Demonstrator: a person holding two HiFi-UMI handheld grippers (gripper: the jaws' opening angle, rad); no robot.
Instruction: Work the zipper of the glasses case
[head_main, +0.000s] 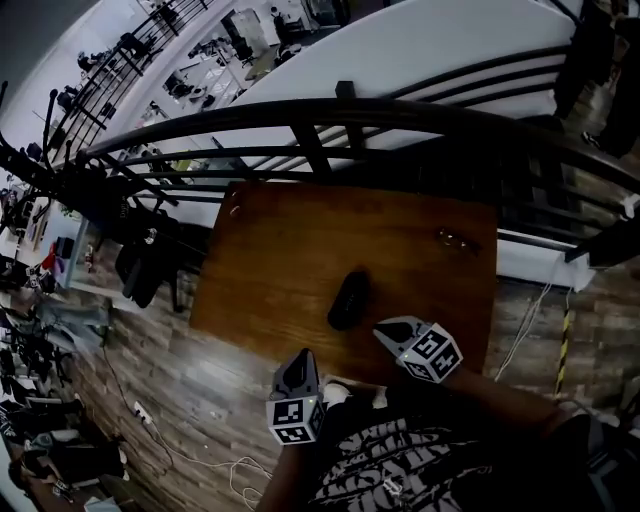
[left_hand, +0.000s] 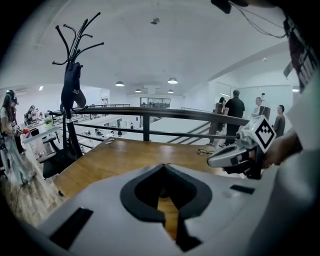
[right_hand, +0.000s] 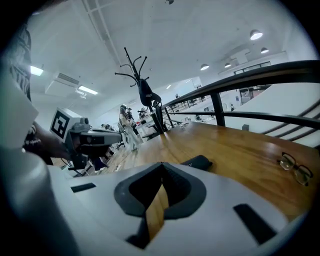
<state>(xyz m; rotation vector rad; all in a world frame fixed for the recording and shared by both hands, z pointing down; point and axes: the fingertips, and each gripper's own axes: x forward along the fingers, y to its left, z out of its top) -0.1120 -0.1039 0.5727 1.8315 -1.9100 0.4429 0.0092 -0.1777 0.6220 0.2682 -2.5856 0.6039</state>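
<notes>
Both tools are closed on nothing: my left gripper (head_main: 299, 358) and my right gripper (head_main: 385, 331) have their jaws together. Just ahead, between their tips, the glasses case (head_main: 348, 300) lies flat, dark and oblong, on the wooden table (head_main: 280, 250).

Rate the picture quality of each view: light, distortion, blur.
Head view: dim and underexposed, the glasses case a featureless black shape on the table, the railing bowed by the wide lens. Left gripper view: bright, pale ceiling, dark vignette at the corners. Right gripper view: evenly lit, the glasses at the edge small but legible.
</notes>
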